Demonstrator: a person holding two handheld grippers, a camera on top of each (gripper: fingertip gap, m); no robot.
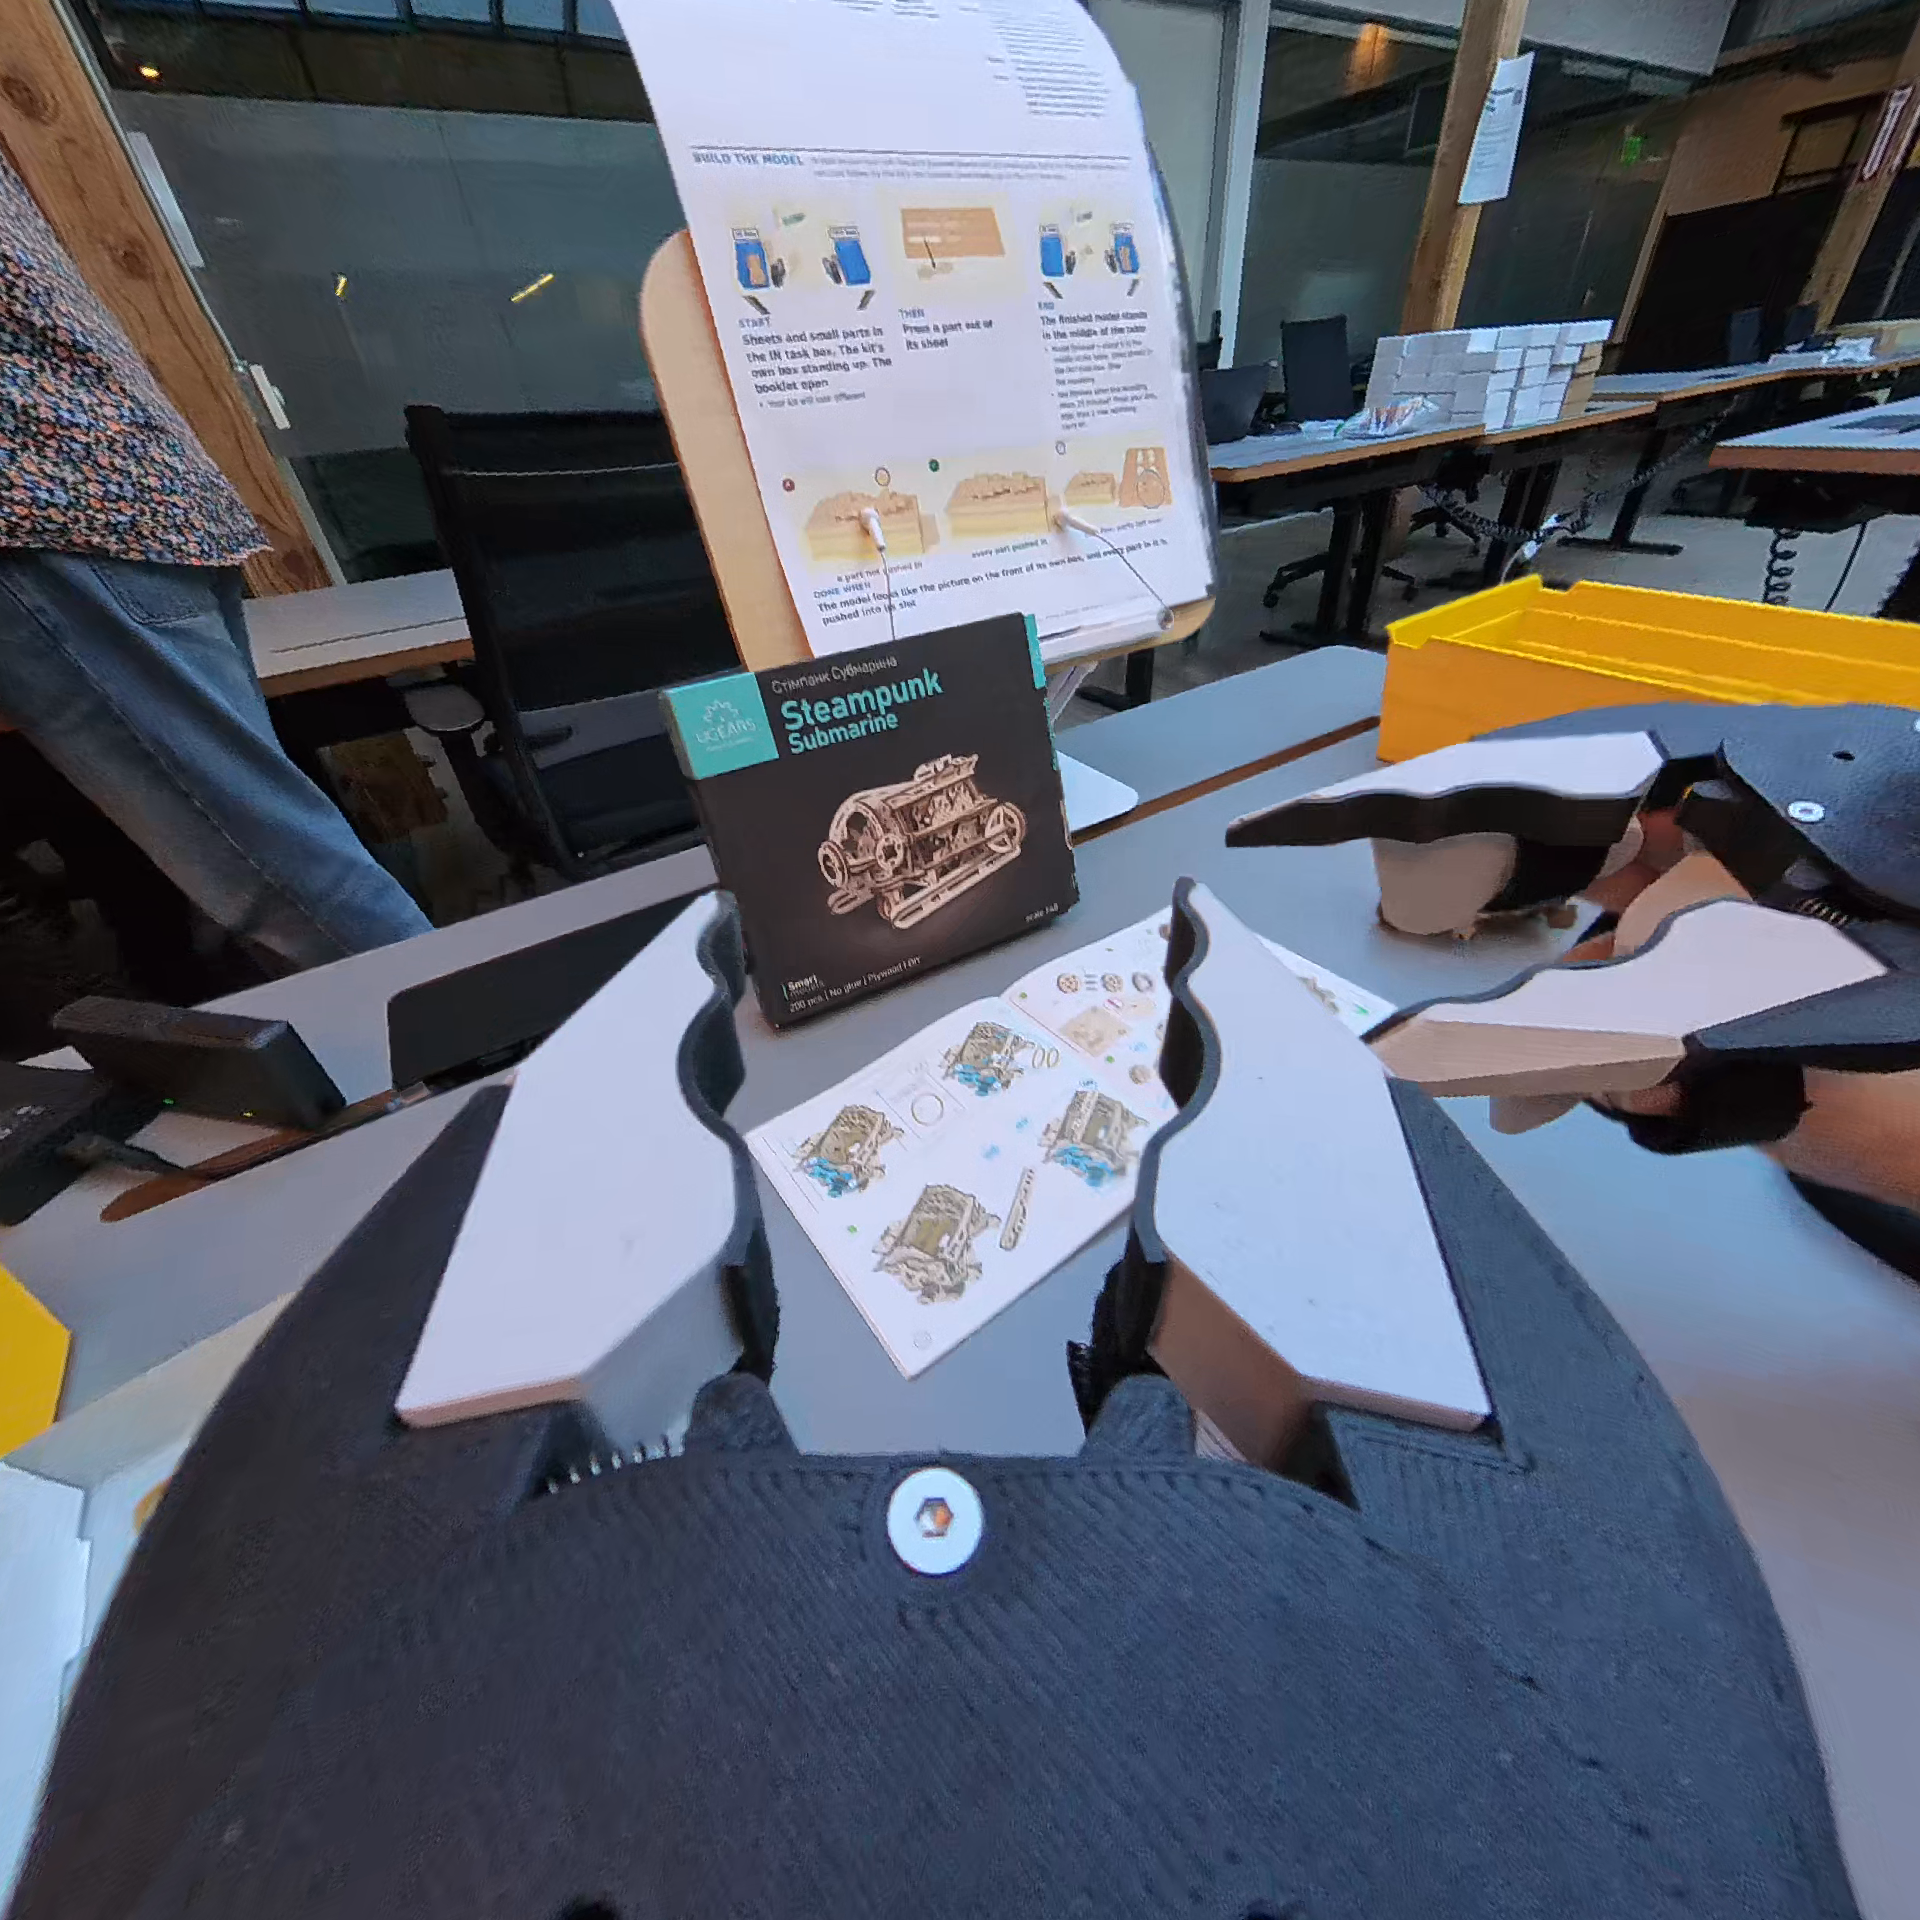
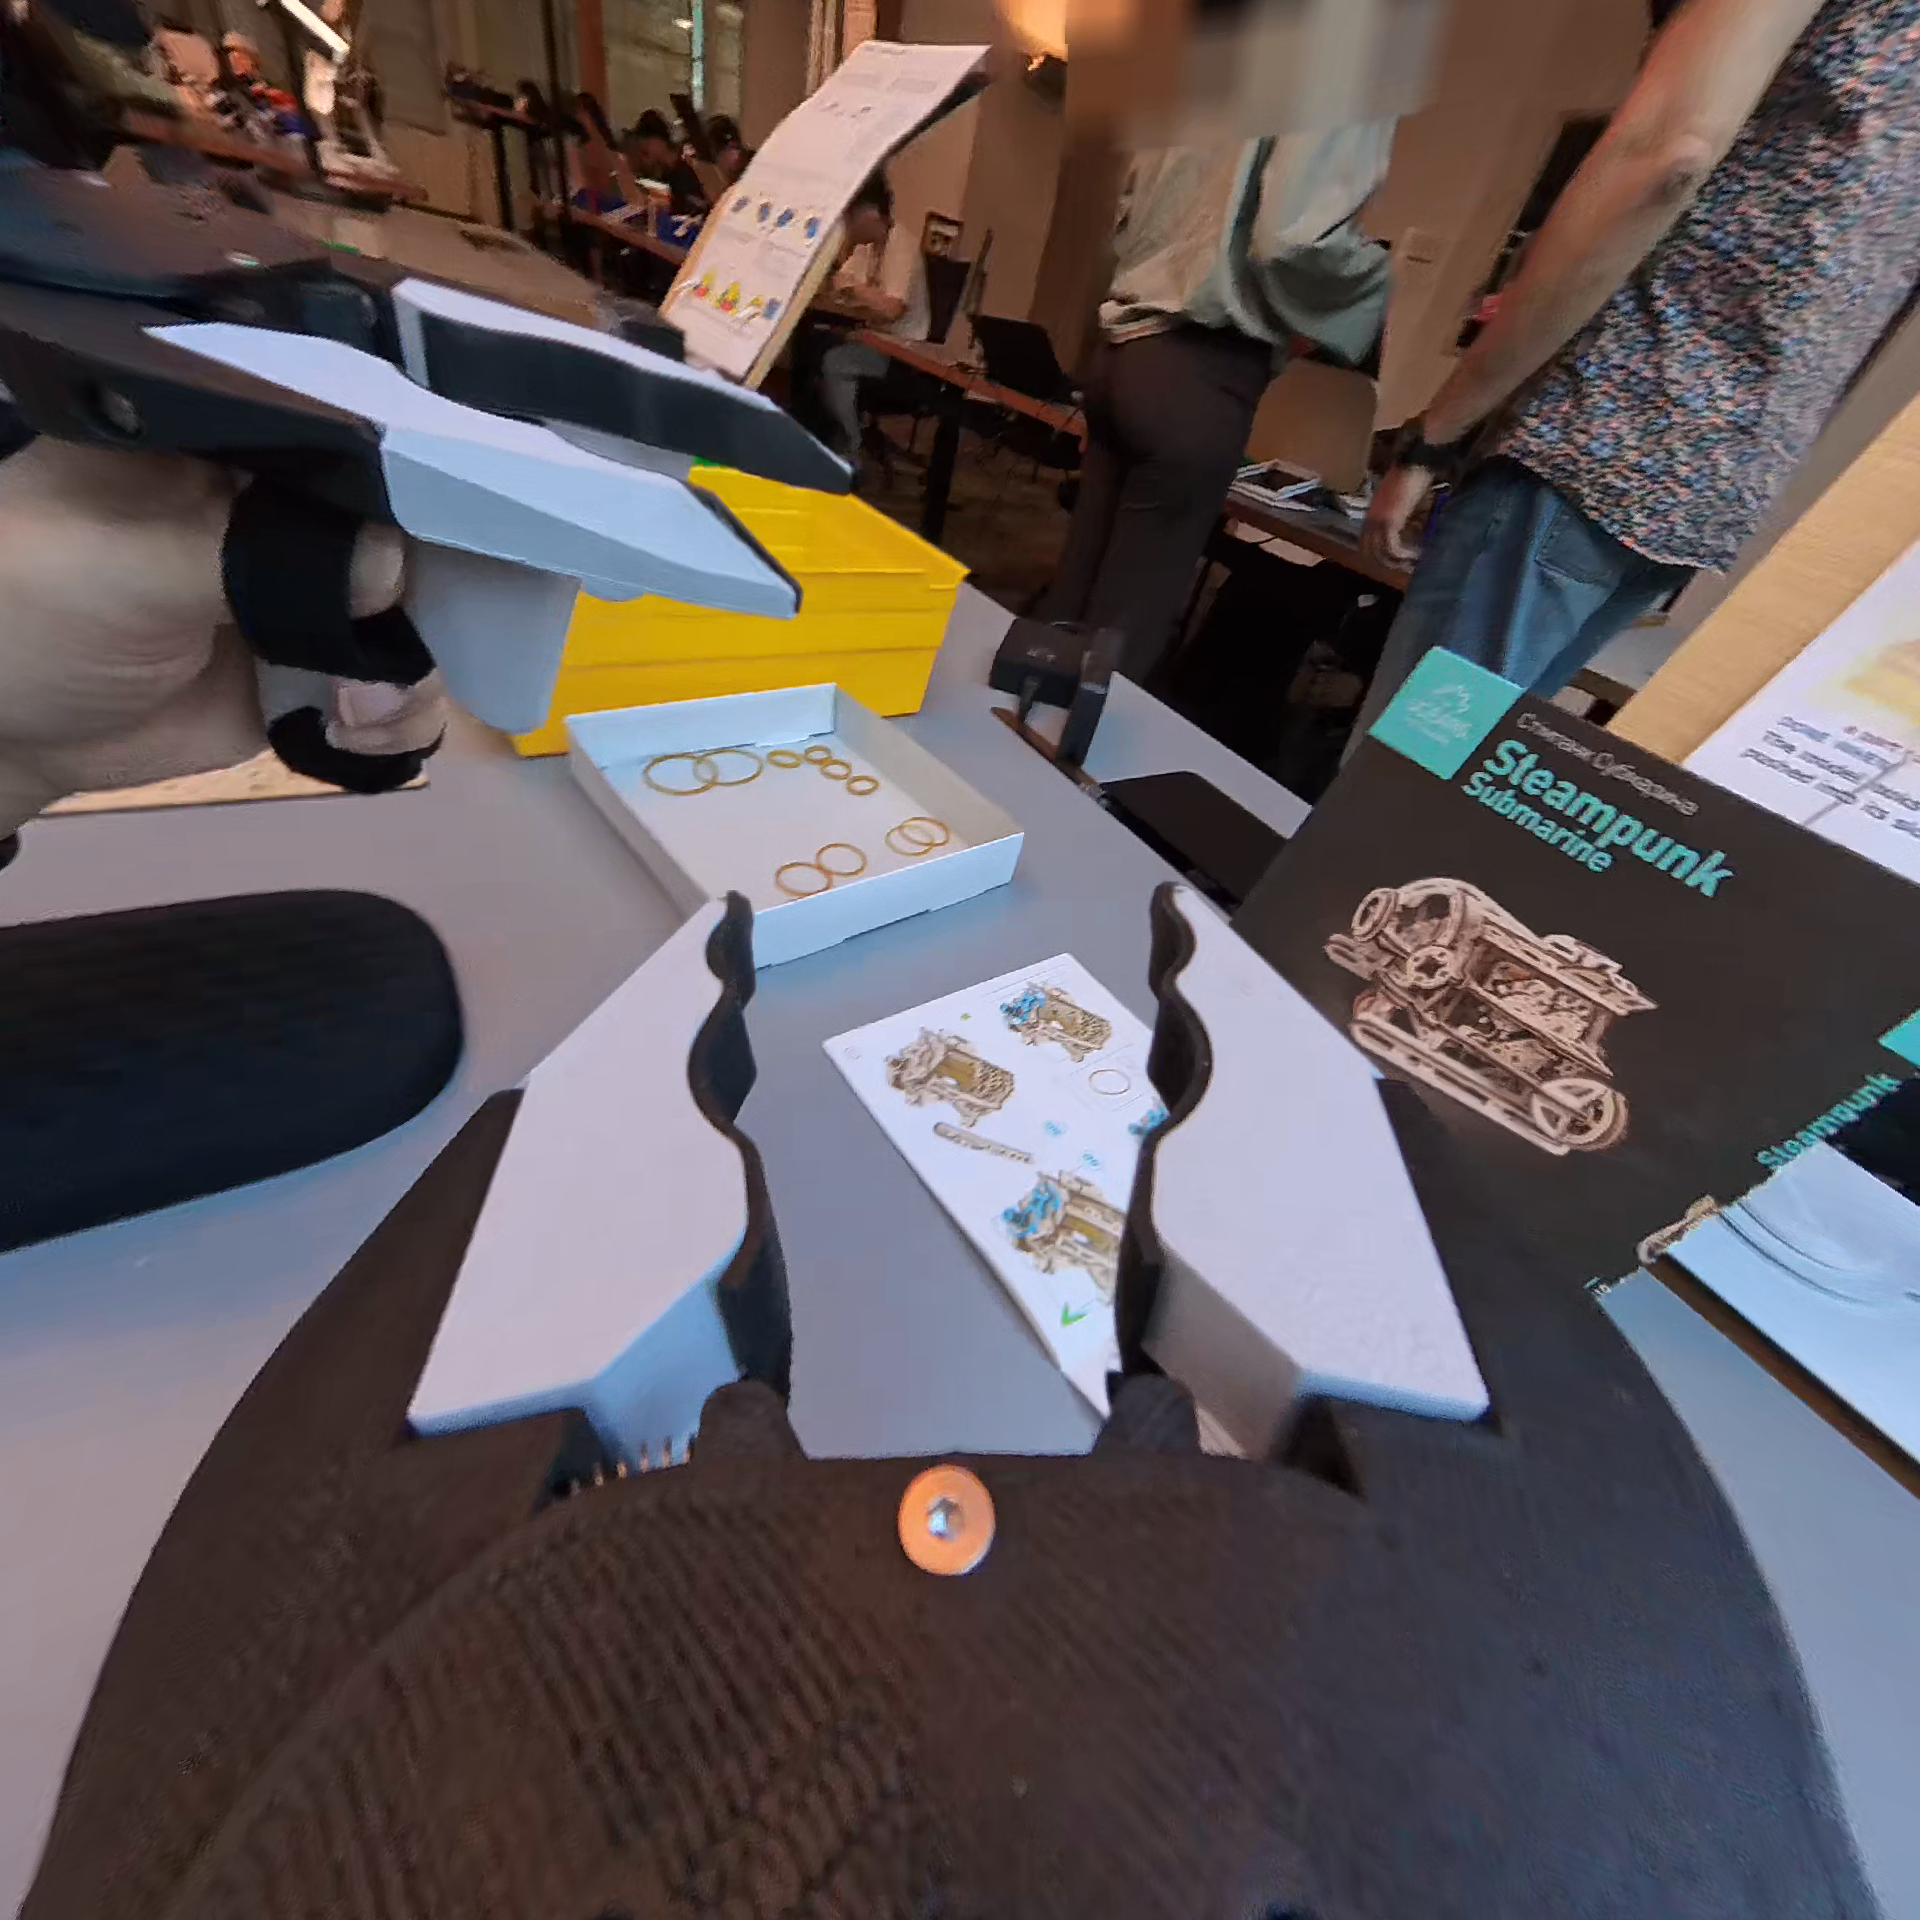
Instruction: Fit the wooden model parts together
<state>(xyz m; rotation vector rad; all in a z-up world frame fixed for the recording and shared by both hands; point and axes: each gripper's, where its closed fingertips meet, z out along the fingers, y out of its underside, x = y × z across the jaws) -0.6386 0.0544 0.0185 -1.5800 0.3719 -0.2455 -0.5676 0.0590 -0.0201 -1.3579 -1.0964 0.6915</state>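
My left gripper [image 1: 951, 935] is open and empty above the open picture booklet [image 1: 987, 1122] on the grey table [image 1: 1662, 1299]. My right gripper [image 2: 951, 935] is open and empty above the same booklet [image 2: 997, 1122]. A shallow white tray [image 2: 935, 868] beyond it holds several thin golden rings [image 2: 821, 868]. The black kit box [image 1: 883, 821] stands upright behind the booklet; it also shows in the right wrist view [image 2: 1558, 987]. The right gripper [image 1: 1304, 935] shows open at the right of the left wrist view. The left gripper [image 2: 821, 540] shows open at upper left.
A yellow bin [image 1: 1662, 655] stands at the back right, another yellow bin [image 2: 790, 623] behind the white tray. An instruction sheet on a stand [image 1: 914, 312] rises behind the box. Black devices [image 1: 197, 1049] lie at the table's far edge. People stand beyond the table [image 2: 1174, 436].
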